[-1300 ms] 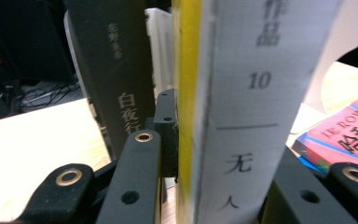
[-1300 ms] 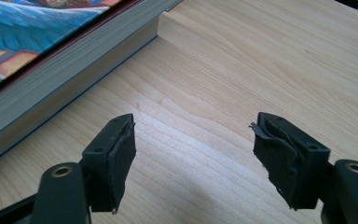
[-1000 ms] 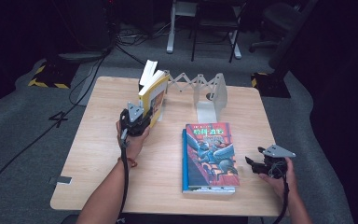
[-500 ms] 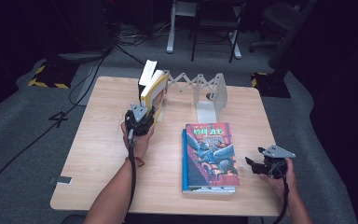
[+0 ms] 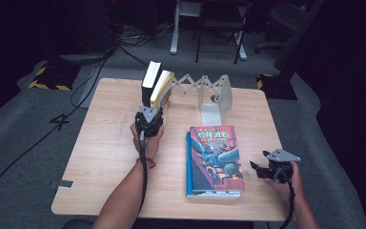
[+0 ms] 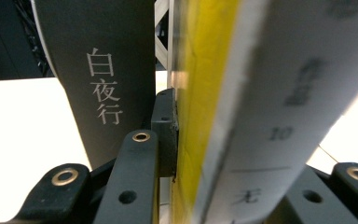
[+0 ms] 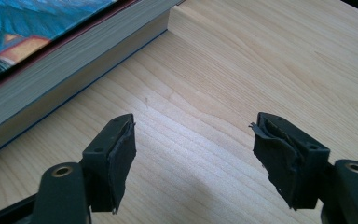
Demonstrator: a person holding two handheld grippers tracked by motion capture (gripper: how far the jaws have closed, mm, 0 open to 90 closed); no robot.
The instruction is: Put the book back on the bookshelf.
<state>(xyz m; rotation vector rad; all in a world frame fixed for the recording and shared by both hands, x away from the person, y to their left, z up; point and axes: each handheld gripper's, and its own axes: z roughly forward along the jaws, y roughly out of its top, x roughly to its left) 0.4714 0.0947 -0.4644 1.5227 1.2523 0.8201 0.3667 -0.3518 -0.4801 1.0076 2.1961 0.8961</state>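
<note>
Yellow book [image 5: 162,88] being clamped upright by left gripper [image 5: 149,117], probably seating beside black book [image 5: 151,82] at 11 o'clock; right gripper [image 7: 193,158] idling open.

Upright books [image 5: 156,88] left of flat book [image 5: 214,160]

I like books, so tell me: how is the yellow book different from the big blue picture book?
The yellow book stands upright at the expanding rack; the blue book lies flat on the table. The left gripper clamps the yellow book; the blue book lies untouched, beside the open right gripper. The blue book's cover looks larger. Both are thick.
</note>
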